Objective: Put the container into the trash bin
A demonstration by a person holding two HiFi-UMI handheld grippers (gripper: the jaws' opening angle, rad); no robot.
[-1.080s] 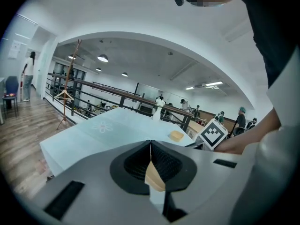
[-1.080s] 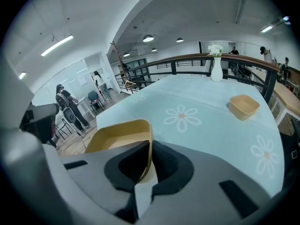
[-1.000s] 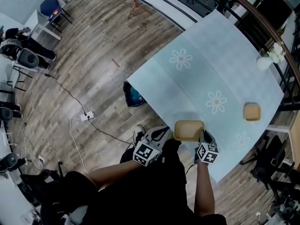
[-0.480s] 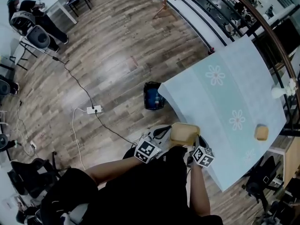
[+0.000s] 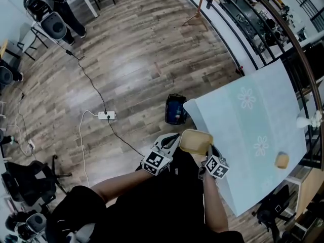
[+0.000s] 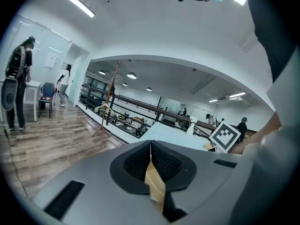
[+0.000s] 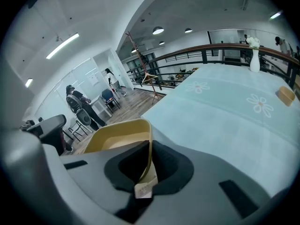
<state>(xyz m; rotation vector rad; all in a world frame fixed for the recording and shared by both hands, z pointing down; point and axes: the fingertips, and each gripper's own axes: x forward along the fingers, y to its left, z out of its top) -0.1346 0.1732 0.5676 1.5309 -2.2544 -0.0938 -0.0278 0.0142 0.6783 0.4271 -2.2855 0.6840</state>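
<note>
Left of centre in the head view, the left gripper (image 5: pixel 171 142) was clamped shut on one rim of the tan container (image 5: pixel 196 141), with the dark trash bin (image 5: pixel 175 110) on the floor just above it. The container hung at lower centre, off the table (image 5: pixel 253 120). To its right, the right gripper (image 5: pixel 211 155) pinched the opposite rim, probably for a level two-sided carry.
</note>
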